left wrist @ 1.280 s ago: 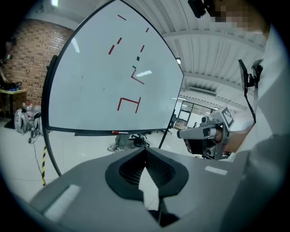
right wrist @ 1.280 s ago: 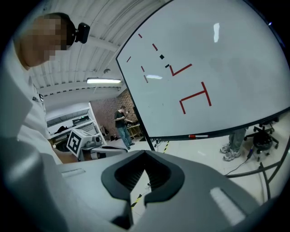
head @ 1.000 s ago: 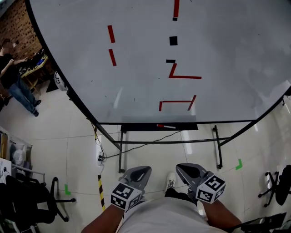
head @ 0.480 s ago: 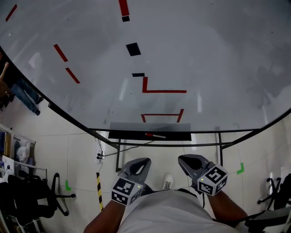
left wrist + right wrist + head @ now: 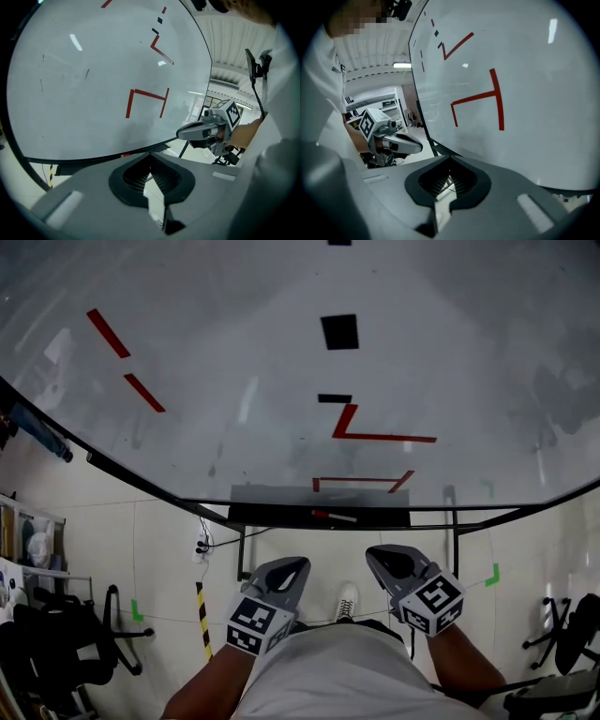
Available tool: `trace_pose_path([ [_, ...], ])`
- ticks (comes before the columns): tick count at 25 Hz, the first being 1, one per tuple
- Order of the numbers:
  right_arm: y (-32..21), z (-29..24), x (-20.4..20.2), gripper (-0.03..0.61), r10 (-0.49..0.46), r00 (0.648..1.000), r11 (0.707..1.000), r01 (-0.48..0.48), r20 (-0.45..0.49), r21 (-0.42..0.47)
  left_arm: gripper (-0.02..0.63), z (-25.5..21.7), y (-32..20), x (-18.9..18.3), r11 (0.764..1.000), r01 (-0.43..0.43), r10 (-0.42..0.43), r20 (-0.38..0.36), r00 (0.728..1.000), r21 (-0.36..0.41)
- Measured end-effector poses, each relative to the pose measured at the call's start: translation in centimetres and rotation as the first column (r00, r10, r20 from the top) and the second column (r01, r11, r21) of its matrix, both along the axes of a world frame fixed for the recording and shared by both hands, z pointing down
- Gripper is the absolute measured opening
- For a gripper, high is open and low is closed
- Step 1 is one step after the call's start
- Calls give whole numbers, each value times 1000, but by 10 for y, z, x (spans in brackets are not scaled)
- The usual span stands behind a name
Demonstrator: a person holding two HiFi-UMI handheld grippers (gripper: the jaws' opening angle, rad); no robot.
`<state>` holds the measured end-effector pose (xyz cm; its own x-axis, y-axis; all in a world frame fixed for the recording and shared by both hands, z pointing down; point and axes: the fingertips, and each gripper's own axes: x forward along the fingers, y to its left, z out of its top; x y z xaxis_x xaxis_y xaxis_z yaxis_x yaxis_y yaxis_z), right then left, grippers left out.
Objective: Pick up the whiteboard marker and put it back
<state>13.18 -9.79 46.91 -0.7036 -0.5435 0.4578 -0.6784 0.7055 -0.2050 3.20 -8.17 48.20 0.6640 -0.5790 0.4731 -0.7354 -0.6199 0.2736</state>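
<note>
Whiteboard marker is spotted lying flat on the dark tray under the whiteboard, red end to the left, well apart from both tools. Left gripper and right gripper are held low at the waist, jaws pressed together with nothing between them. The reach is judged to be the step in hand: one gripper should be brought forward, its jaws parted ahead of the tray, then closed across the marker's middle so it is lifted level. Neither gripper view shows the marker. It is small in the head view, and whether it is capped cannot be told.
</note>
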Motion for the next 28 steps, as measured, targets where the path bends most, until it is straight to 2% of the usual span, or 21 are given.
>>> trace_pose_path([
  [4, -16, 15, -11, 23, 15, 997, 1000, -15, -71, -8, 17, 9, -10, -13, 1000, -26, 26, -14, 1000, -12],
  [10, -46, 56, -26, 40, -28, 962, 999, 22, -273, -27, 17, 20, -23, -34, 999, -19, 17, -32, 999, -45],
  [12, -55, 66, -32, 40, -50, 939, 999, 47, -341, -15, 15, 25, -24, -39, 998, -17, 15, -42, 999, -58],
  [16, -68, 85, -41, 54, -110, 870, 992, 129, -481, 5, 17, 29, -23, -43, 998, -22, 18, -62, 998, -63],
  [20, -72, 100, -48, 66, -155, 824, 985, 173, -544, -18, 16, 32, -26, -48, 998, -13, 9, -66, 998, -66],
  [28, -84, 114, -52, 75, -177, 775, 979, 201, -607, -29, 17, 39, -26, -55, 996, 8, -14, -68, 998, -93],
])
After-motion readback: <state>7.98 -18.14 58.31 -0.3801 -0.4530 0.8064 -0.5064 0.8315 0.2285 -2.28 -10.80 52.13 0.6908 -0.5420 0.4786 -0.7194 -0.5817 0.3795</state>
